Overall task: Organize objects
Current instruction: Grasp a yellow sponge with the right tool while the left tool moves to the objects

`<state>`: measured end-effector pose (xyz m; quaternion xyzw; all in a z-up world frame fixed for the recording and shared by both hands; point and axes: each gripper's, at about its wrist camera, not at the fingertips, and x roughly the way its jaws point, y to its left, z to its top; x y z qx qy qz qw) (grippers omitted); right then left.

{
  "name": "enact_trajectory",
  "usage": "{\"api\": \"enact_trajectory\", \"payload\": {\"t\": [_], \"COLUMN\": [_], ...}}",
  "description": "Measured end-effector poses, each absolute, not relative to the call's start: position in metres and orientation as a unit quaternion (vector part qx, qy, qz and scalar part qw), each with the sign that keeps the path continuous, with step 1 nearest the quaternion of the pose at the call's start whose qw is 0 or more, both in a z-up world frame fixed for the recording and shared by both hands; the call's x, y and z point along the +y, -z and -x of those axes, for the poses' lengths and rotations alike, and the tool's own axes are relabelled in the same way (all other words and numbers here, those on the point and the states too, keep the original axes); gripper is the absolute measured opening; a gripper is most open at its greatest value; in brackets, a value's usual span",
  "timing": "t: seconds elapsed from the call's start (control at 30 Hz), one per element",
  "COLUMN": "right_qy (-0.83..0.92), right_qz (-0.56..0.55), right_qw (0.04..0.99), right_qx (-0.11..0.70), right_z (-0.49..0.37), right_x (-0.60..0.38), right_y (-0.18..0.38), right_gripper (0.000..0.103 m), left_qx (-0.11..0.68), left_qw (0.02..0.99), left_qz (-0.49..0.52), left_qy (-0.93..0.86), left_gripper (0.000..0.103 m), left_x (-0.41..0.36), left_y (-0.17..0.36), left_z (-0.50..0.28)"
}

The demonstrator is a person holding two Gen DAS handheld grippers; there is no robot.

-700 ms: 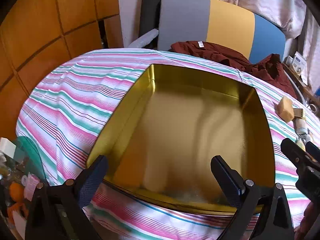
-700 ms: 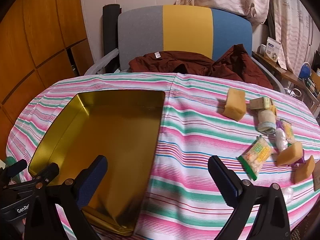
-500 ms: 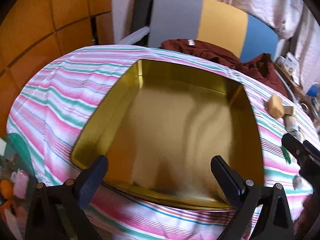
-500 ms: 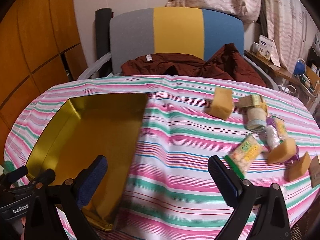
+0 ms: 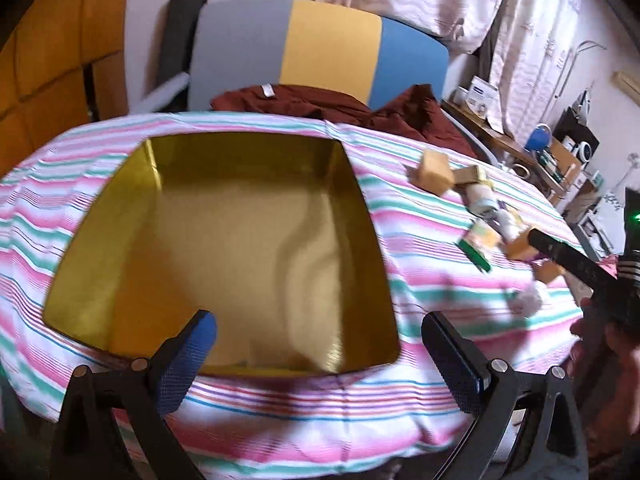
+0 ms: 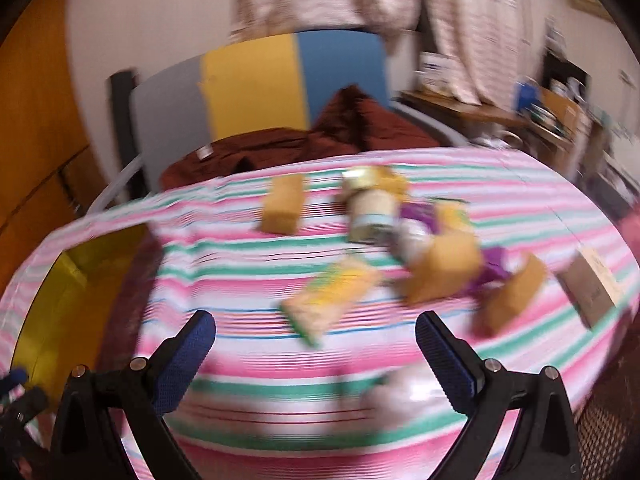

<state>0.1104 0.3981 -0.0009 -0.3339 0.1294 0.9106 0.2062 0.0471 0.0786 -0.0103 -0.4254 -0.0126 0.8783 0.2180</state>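
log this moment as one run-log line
left gripper: open, empty | right gripper: open, empty | gold tin: empty | snacks: on striped cloth

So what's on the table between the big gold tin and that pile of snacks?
Nothing but striped tablecloth. The left wrist view shows a bare stretch between the gold tin and the tan block and green-edged packet.

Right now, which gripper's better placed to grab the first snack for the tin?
Right. The right gripper is open just short of the green-edged snack packet; the left gripper faces the empty gold tin.
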Motion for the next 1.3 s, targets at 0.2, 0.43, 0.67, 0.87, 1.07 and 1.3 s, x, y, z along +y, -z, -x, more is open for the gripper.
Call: {"api": "enact_trajectory", "payload": {"t": [0.2,0.43,0.67,0.87,1.07,1.3], "right_qy": [-0.87,-0.851,-0.842,-0.834,-0.836,-0.837], "right_qz": [0.32,0.373,0.367,0.336,0.335,0.338], "right_qw": [0.343,0.312,0.319,0.34,0.319,0.332], "right_qx": [0.152,0.199,0.234,0.275,0.296,0.273], "right_z": [-0.129,-0.127,-0.154,-0.181,-0.168,-0.162], "right_x": [0.493,0.544,0.54,0.547,0.557,0.56], "right_y": [0.011,0.051,0.052,0.053,0.059,0.066], "right_gripper": [0.093,0.063,0.059,0.061,0.073,0.066], "left_qx": [0.006,0.043,0.076,0.082,0.087,0.11], "left_qw": [0.245,0.308,0.35,0.401,0.441,0.451], "left_qz": [0.423,0.427,0.424,0.42,0.438,0.419], "left_qy": [-0.872,-0.849,-0.832,-0.81,-0.779,-0.781], "left_gripper": [0.103,0.103,0.103,0.103,0.103,0.103], "left_x": [0.104,0.151,0.2,0.245,0.289,0.319], "left_y": [0.007,0.002,0.001,0.003,0.02,0.03], "left_z": [-0.061,-0.065,-0.066,-0.069,-0.07,-0.074]}}
